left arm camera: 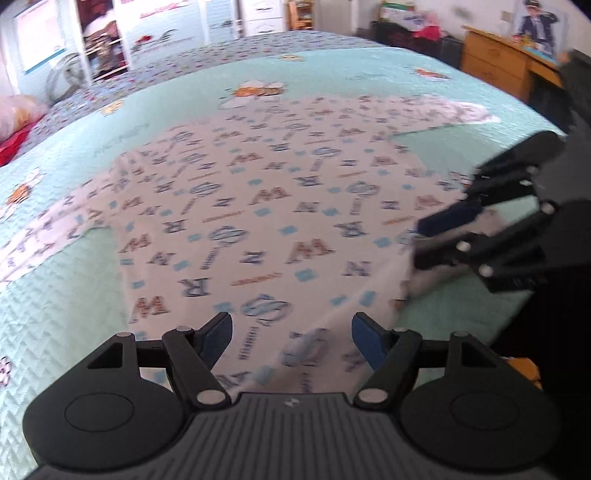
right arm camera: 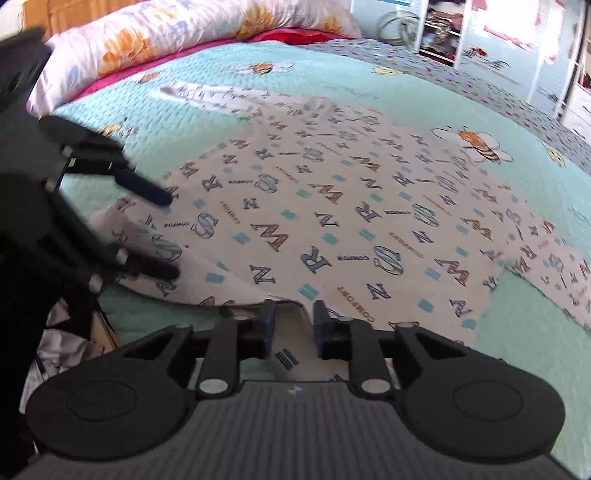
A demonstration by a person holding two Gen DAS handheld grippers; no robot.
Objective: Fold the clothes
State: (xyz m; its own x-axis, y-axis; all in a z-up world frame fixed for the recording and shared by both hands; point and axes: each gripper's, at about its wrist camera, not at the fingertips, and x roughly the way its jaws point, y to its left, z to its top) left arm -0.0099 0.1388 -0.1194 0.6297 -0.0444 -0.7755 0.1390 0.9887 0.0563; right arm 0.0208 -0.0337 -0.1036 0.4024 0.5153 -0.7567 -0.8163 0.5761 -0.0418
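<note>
A white long-sleeved top [left arm camera: 280, 192] printed with letters lies spread on the bed, its sleeves out to the sides. My left gripper [left arm camera: 293, 341] is open wide over the top's near edge, blue pads apart and the cloth lying loose between them. The right wrist view shows the same top [right arm camera: 332, 206], with the left gripper [right arm camera: 166, 236] straddling a raised corner. My right gripper [right arm camera: 294, 326] has its jaws partly apart, the top's near edge running between them without being pinched. From the left wrist view, the right gripper [left arm camera: 432, 240] sits at the top's right corner.
A mint-green quilted bedspread [left arm camera: 55, 295] with bee prints covers the bed. A flowered pillow [right arm camera: 147, 33] lies at the head. Beyond the bed stand a wooden desk [left arm camera: 495, 66], white shelves [left arm camera: 103, 48] and a fan [left arm camera: 66, 77]. The bed's edge drops off just behind both grippers.
</note>
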